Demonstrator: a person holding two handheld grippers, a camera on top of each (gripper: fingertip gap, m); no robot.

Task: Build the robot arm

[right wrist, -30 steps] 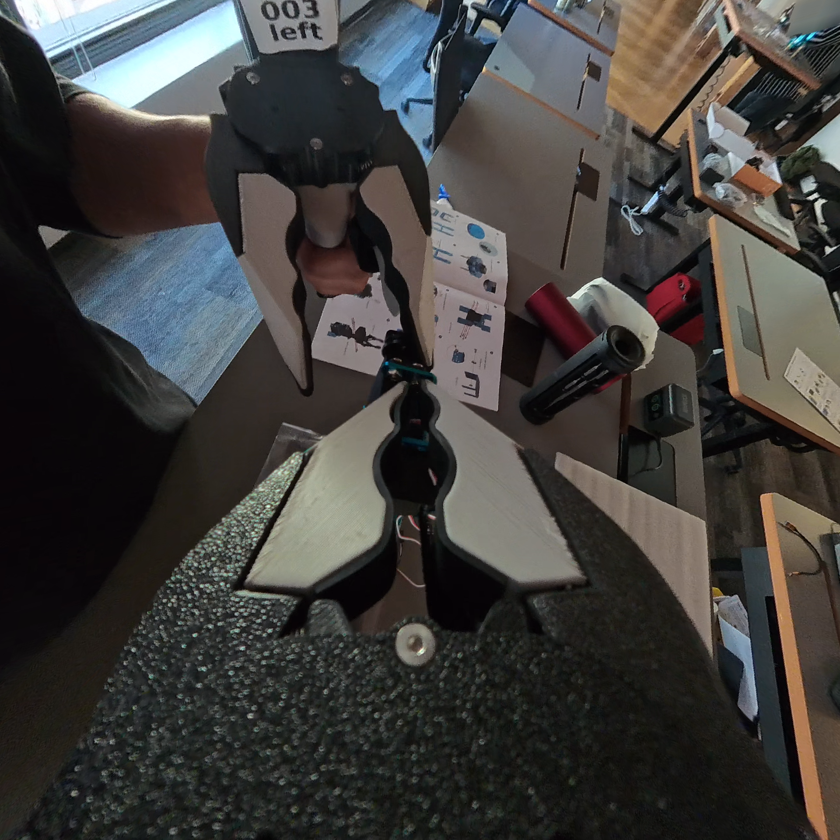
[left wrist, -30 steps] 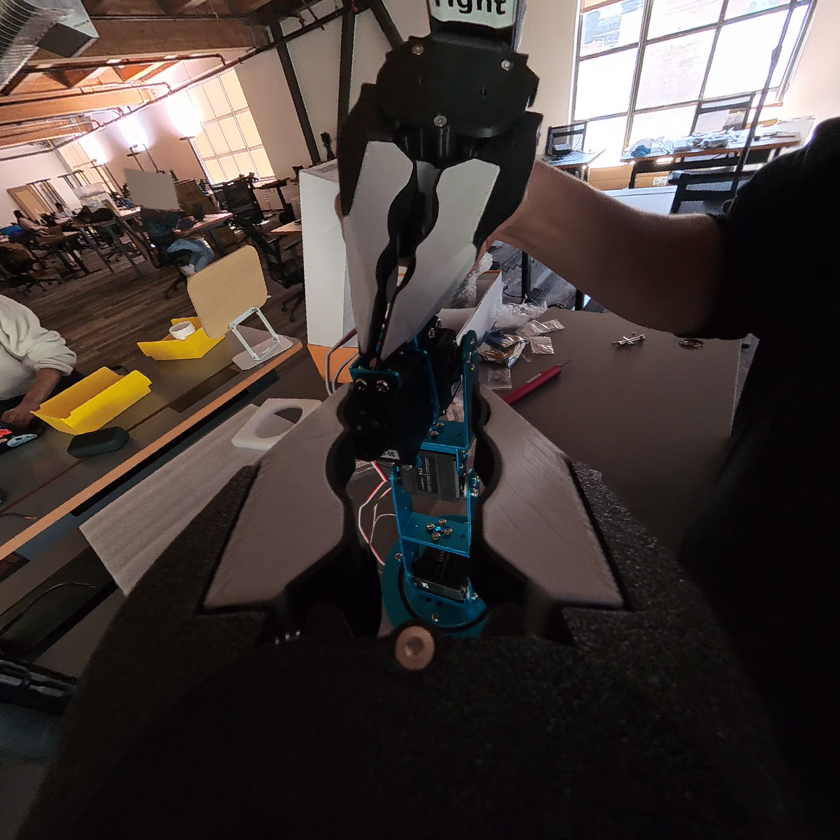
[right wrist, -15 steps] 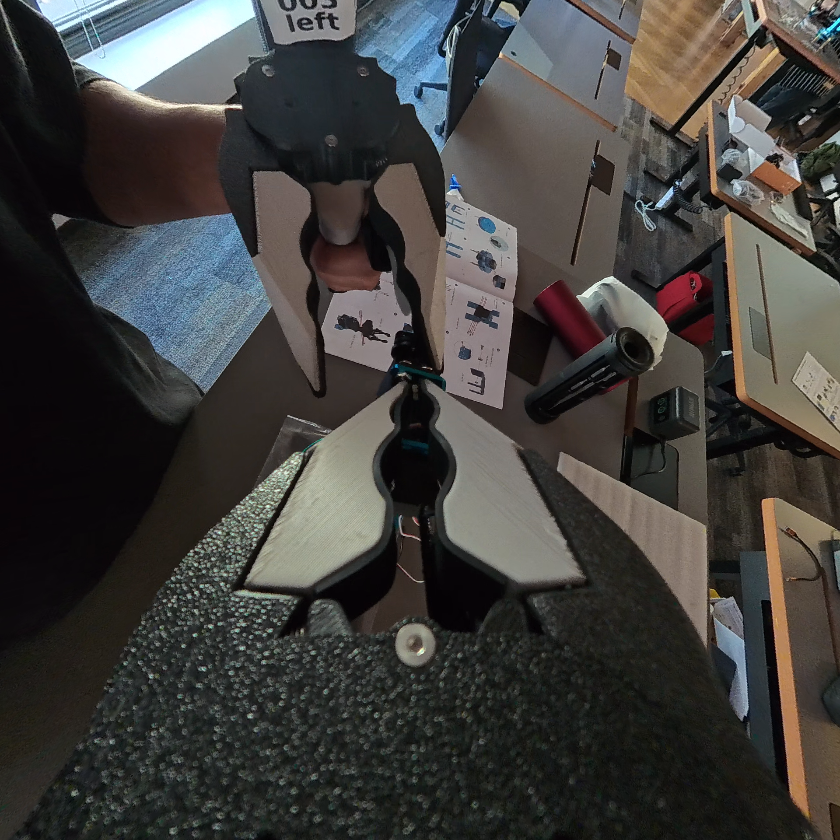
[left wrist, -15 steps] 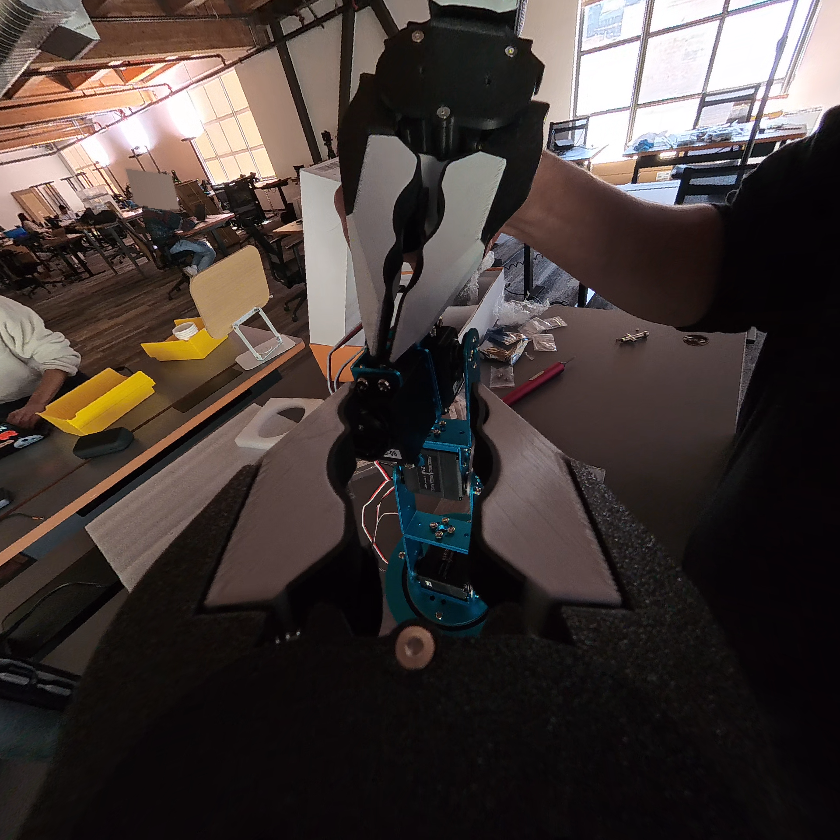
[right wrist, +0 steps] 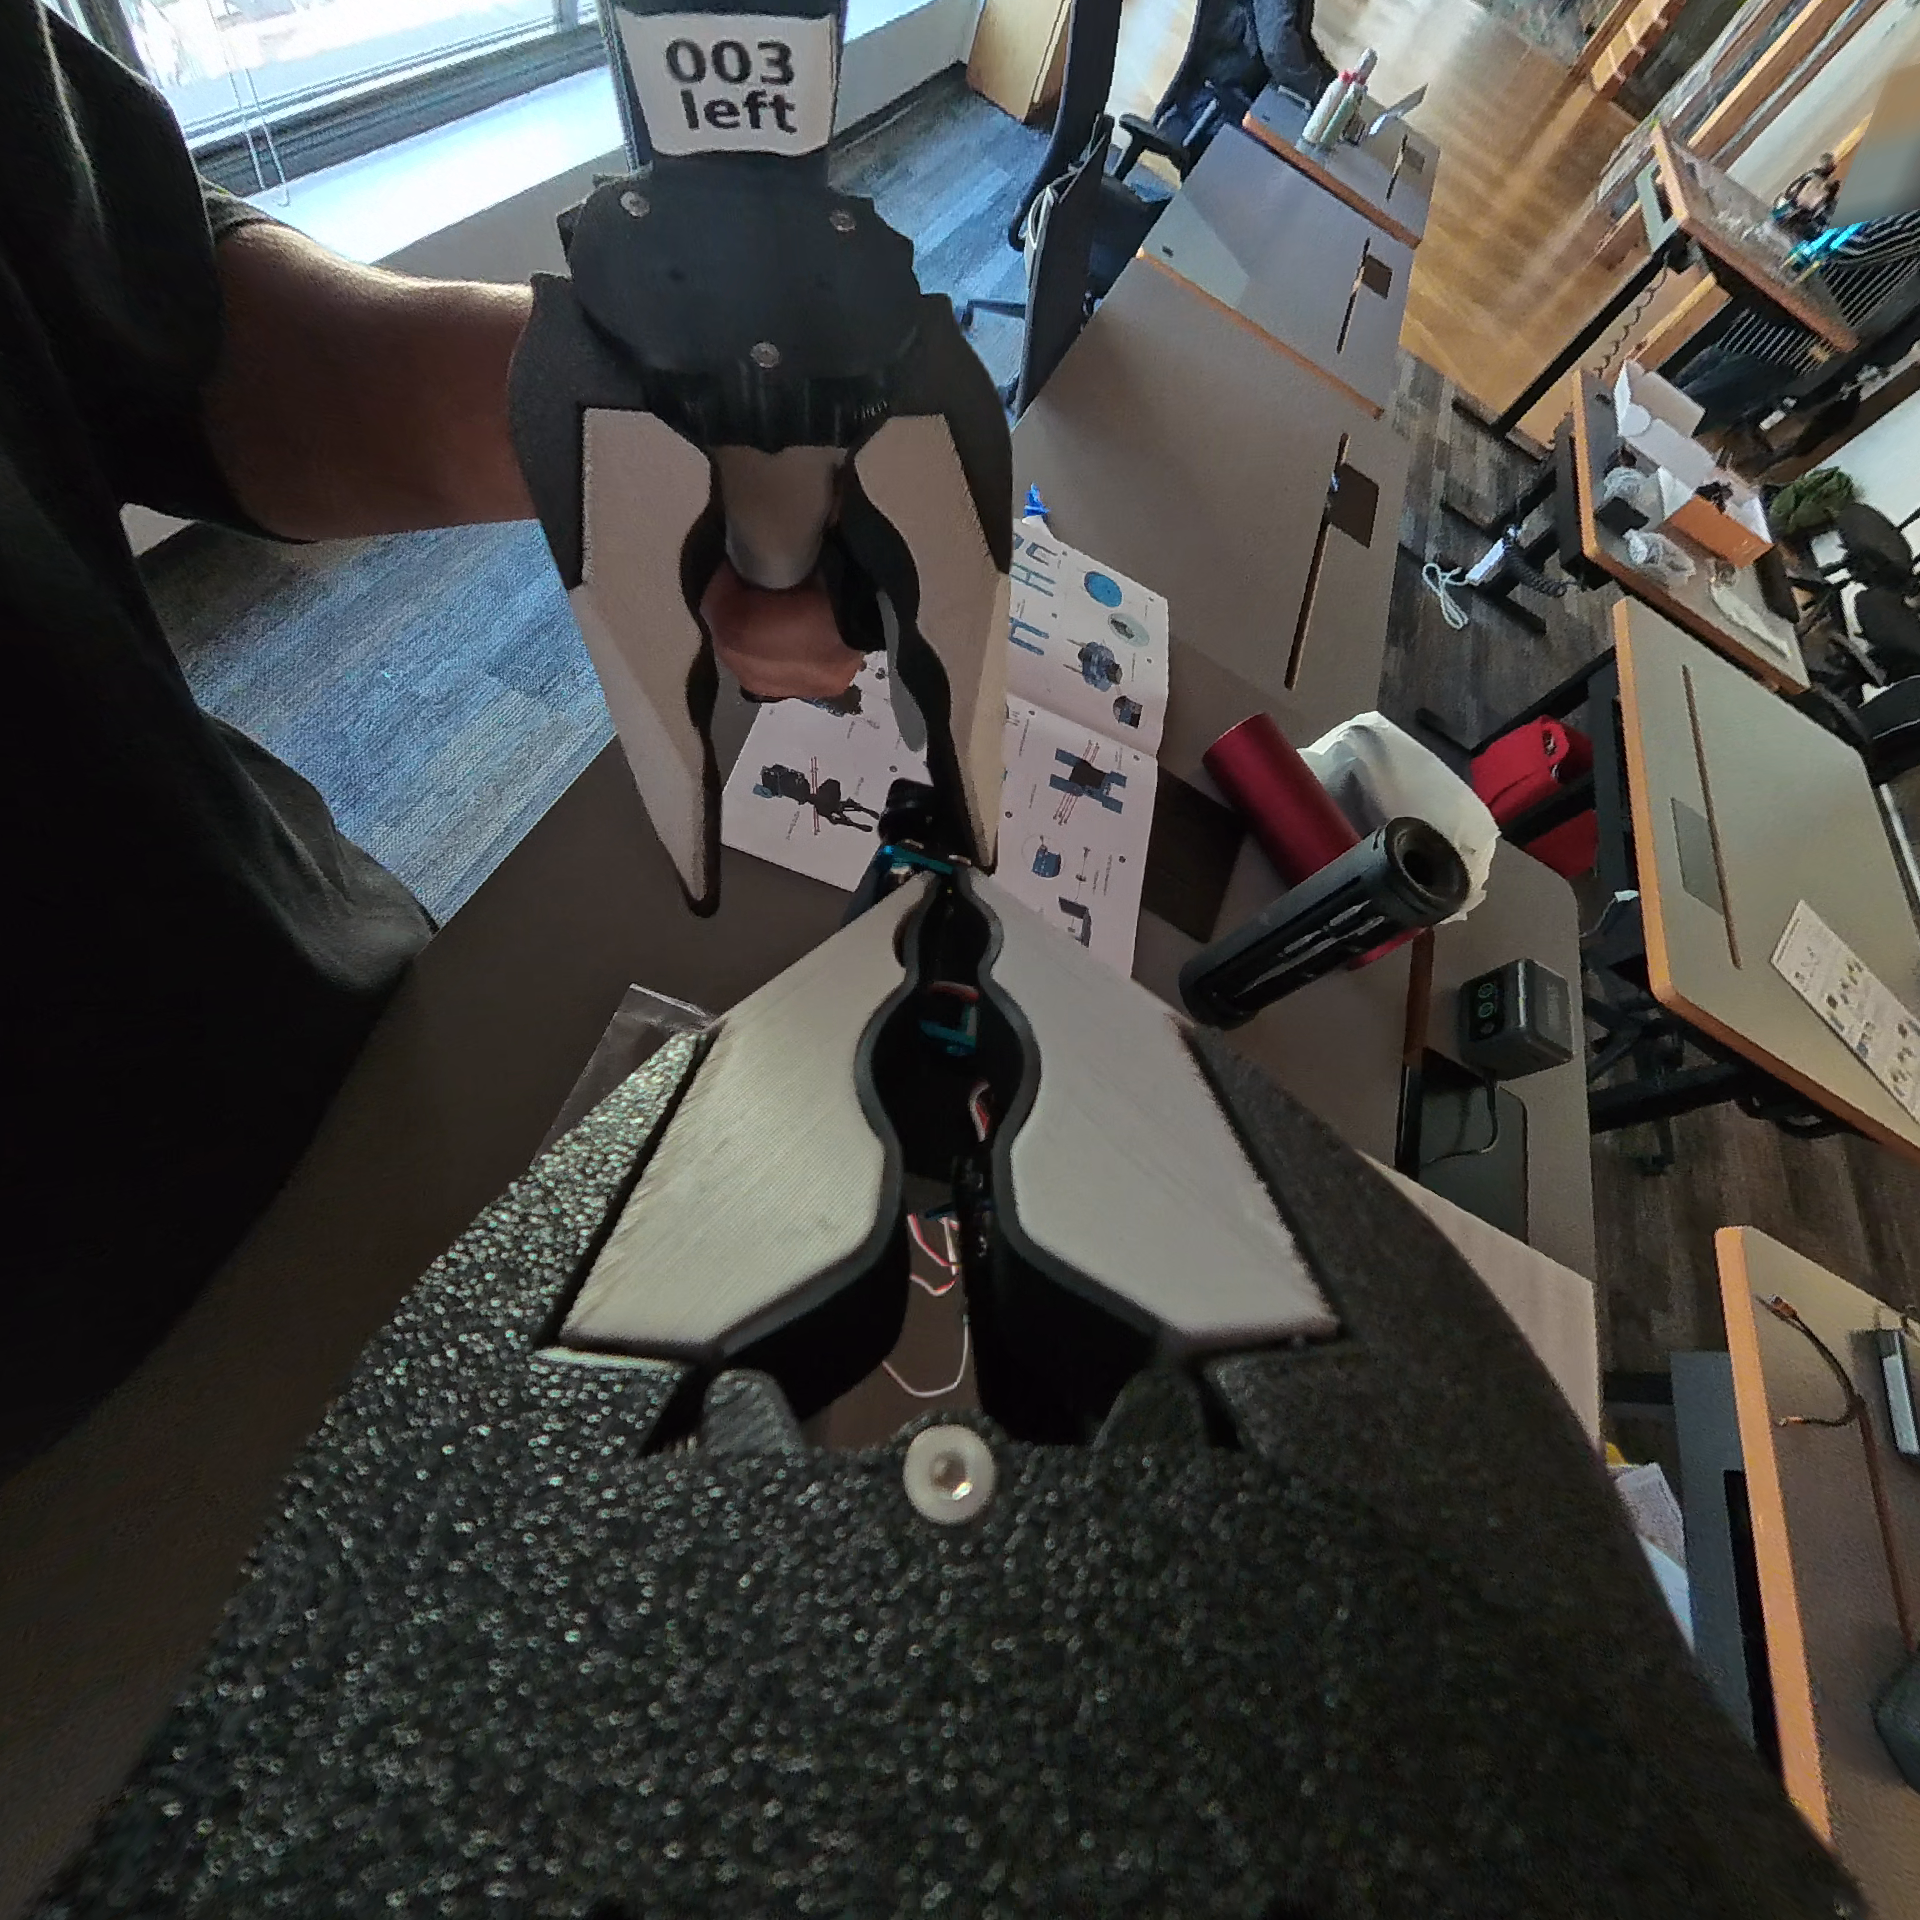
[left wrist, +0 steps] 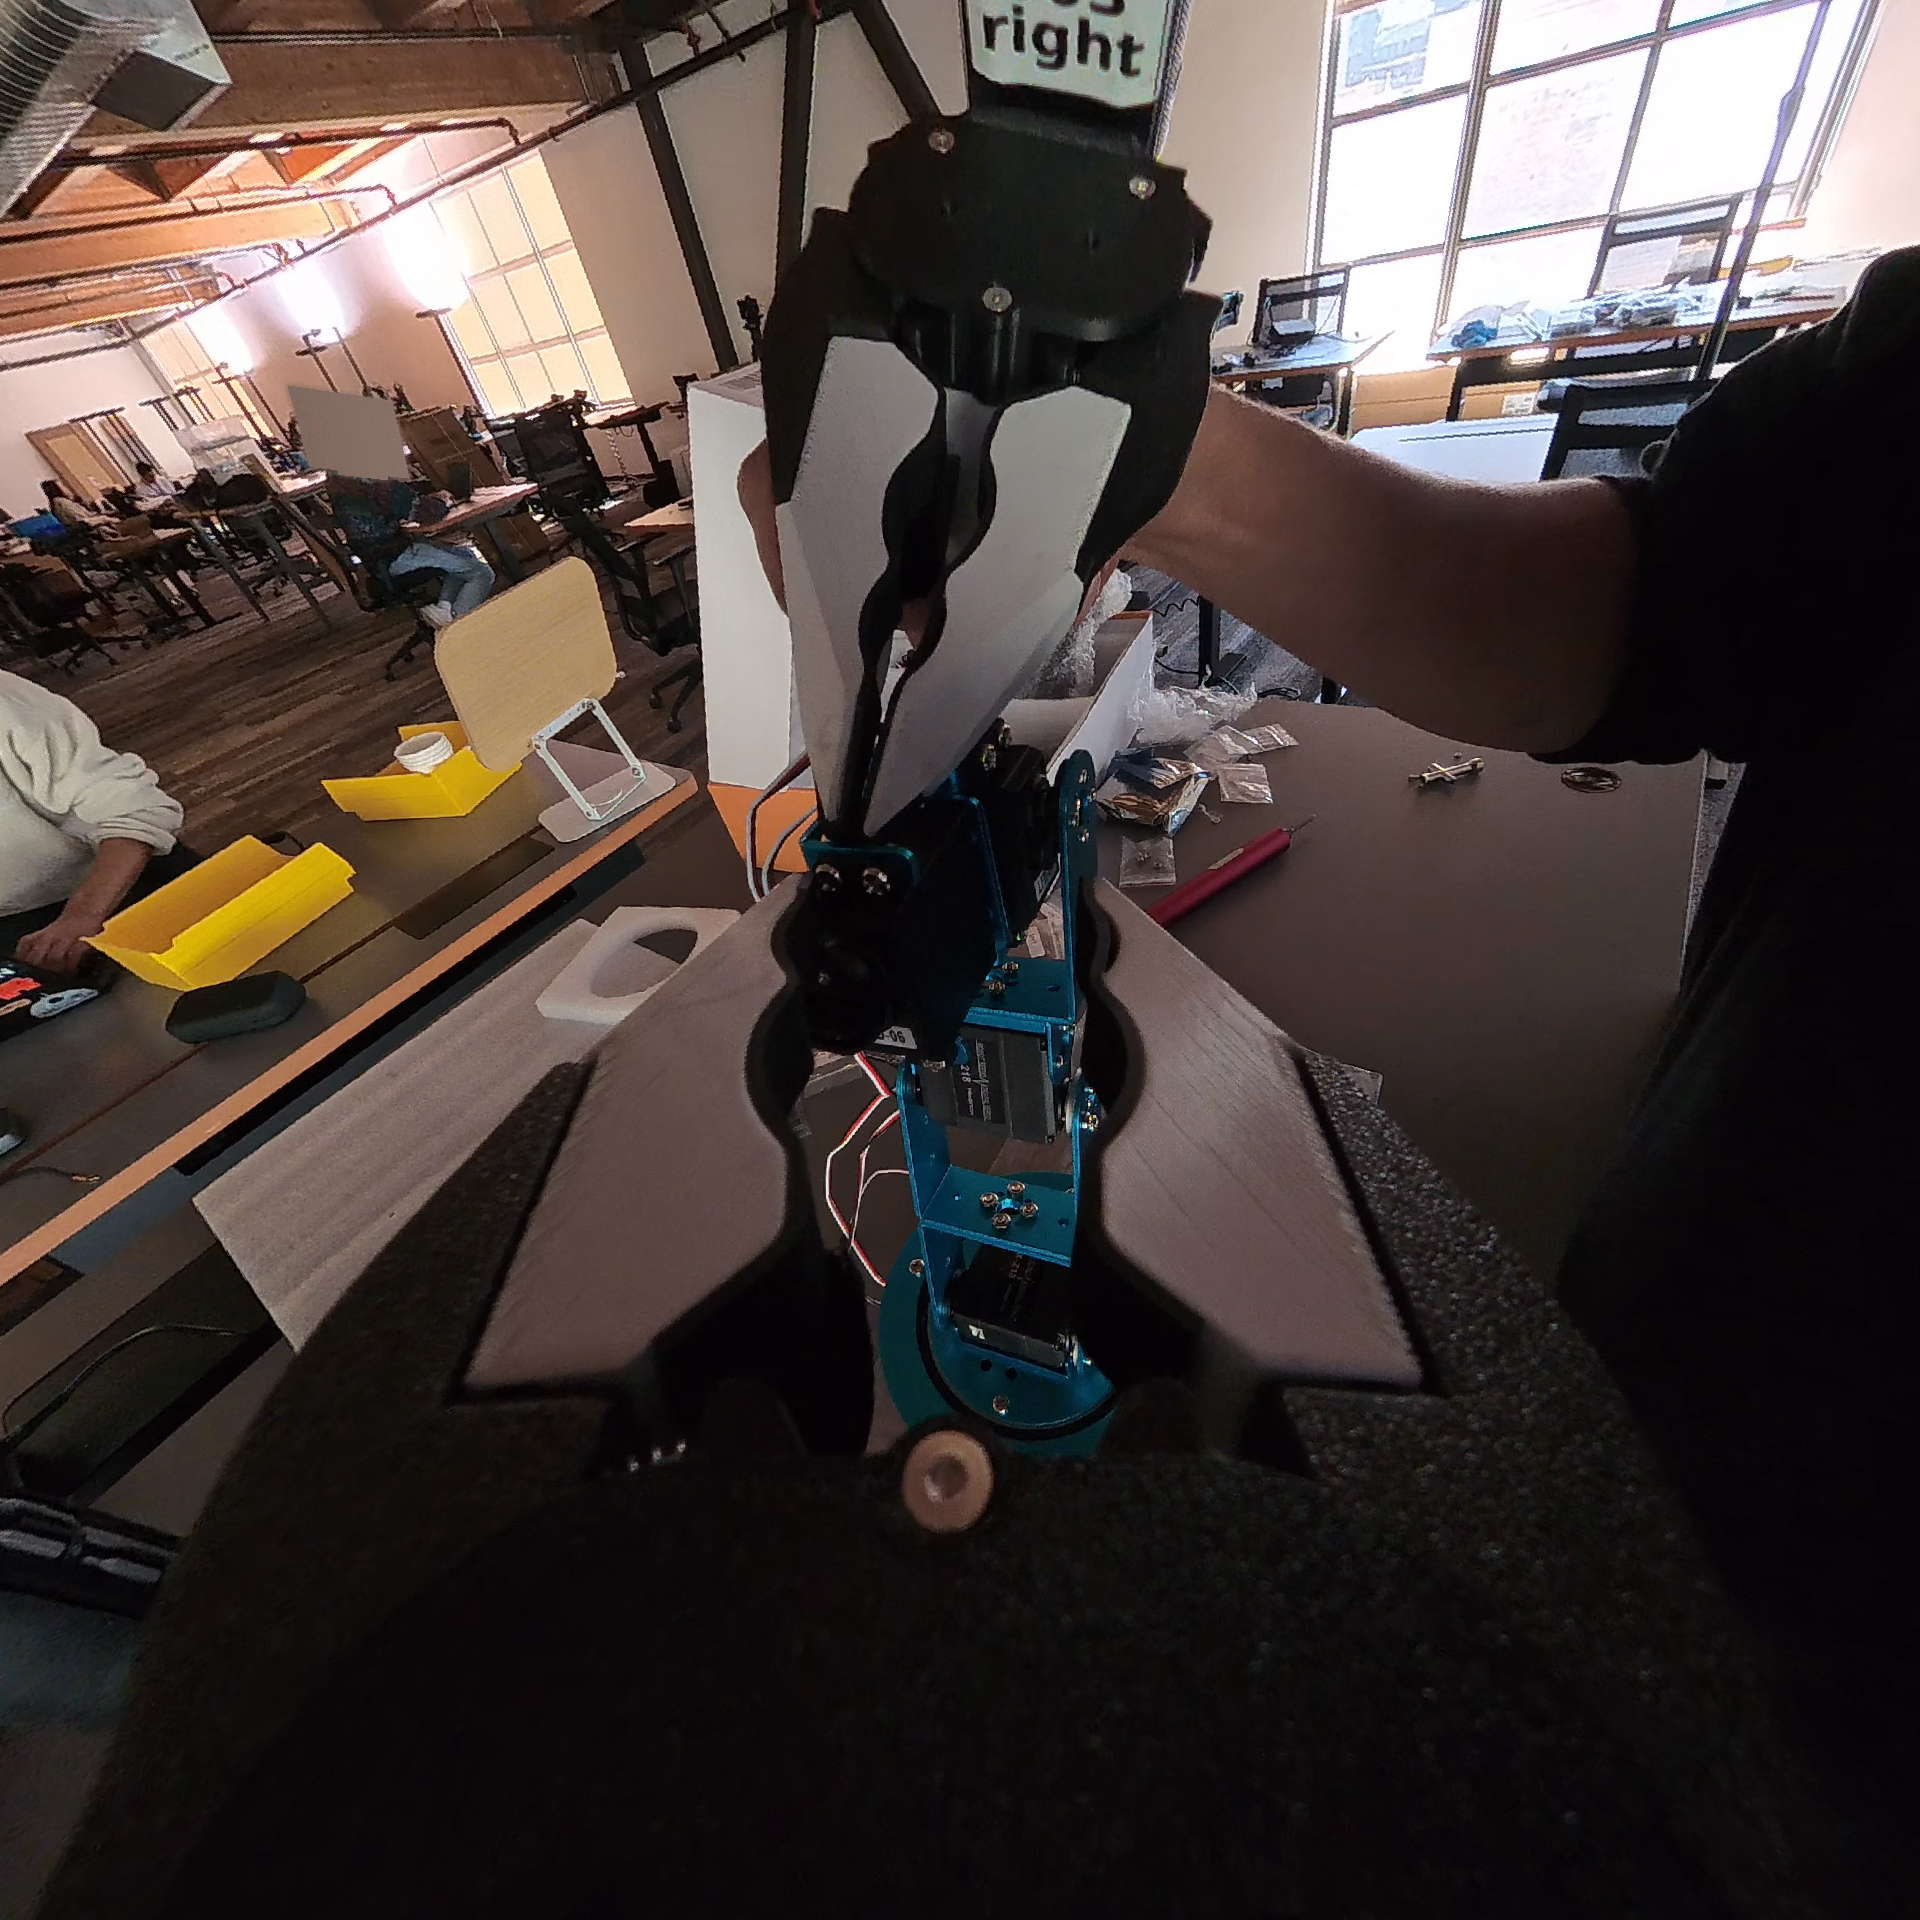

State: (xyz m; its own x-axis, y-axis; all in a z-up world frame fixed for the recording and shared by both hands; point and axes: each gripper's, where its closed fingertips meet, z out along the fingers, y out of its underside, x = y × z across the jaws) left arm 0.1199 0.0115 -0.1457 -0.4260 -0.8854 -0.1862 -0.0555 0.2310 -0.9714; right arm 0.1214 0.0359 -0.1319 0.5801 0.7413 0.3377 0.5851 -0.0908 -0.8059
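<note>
Brown table (left wrist: 1455,956) with red pen (left wrist: 1226,871), small plastic bags (left wrist: 1242,750), open instruction booklet (right wrist: 1081,769), black case (right wrist: 1330,914).

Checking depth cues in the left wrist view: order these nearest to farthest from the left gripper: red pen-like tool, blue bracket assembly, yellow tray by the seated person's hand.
From the left gripper:
1. Blue bracket assembly, between its fingers.
2. Red pen-like tool, just beyond on the right, on the brown table.
3. Yellow tray, far left, on the neighbouring desk.
</note>
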